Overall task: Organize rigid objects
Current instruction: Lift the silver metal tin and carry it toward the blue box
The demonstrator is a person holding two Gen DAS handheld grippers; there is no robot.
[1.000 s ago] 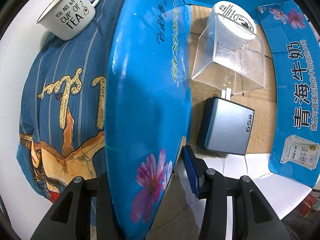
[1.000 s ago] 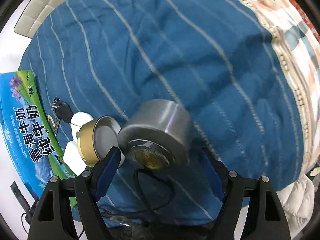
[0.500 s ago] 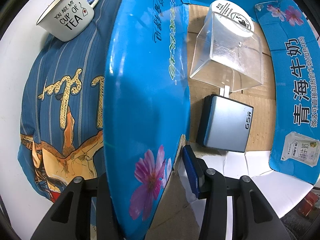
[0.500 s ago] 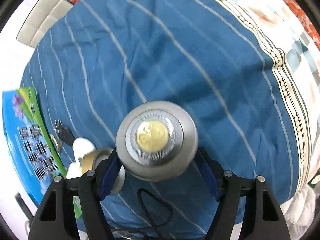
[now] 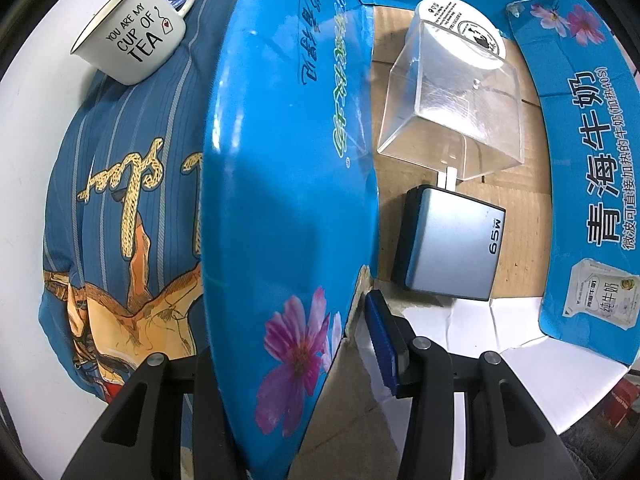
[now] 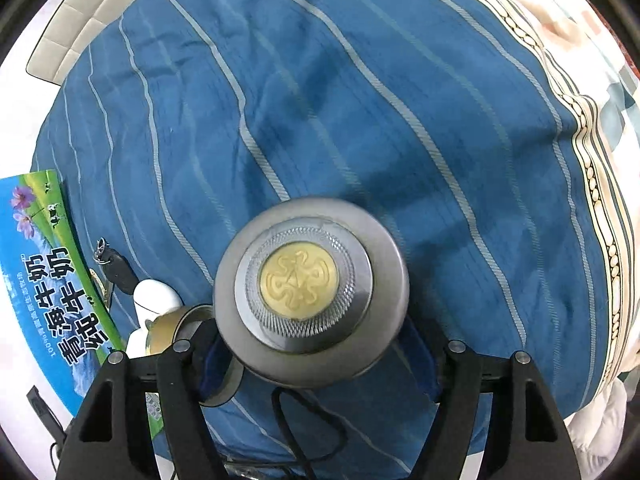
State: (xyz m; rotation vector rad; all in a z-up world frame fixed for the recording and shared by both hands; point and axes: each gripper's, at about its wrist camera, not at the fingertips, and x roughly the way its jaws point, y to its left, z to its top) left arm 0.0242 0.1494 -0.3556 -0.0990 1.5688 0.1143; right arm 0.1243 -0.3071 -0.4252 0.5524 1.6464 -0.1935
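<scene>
Change: the right gripper [image 6: 312, 356] has the tin [image 6: 311, 298] clear of the quilt [image 6: 360, 120]; a second ago the tin lay tilted on the cloth between open fingers, now its end faces the lens squarely. The left view has barely shifted.
Meaning: judged, the pick-up is done and the carry to the box [image 5: 452, 192] comes next.
Right gripper: fingers closed on the tin's sides, blue pads mostly hidden behind its body.
Tin: round, grey brushed metal, stepped rim, ring of fine knurling, embossed gold disc at centre. Rigid, smooth; could slip if the grip loosens.
Beside tin: lid [image 6: 188, 344], gold-lined, low left, just behind the left finger; white object [image 6: 154, 300] and key [image 6: 114, 268] beyond it, near a carton edge [image 6: 48, 280].
Cable: black loop [image 6: 312, 420] on the quilt below the tin.
Quilt: blue, pale stripes, soft and creased; patterned border at far right.
Left gripper: [image 5: 280, 360] fingers closed on the flap [image 5: 280, 160], one each side, holding it open.
Flap: glossy blue printed card, bowed by the lens, flower print low.
Box inside, near: charger [image 5: 448, 248], grey slab, rounded edges, marked 65W.
Box inside, far: clear case [image 5: 452, 120], hard plastic, angular, touching the charger's prongs; white tub [image 5: 460, 28] behind it.
Outside box: mug [image 5: 132, 44], white enamel look, dark rim, on a printed pillow [image 5: 120, 200].
</scene>
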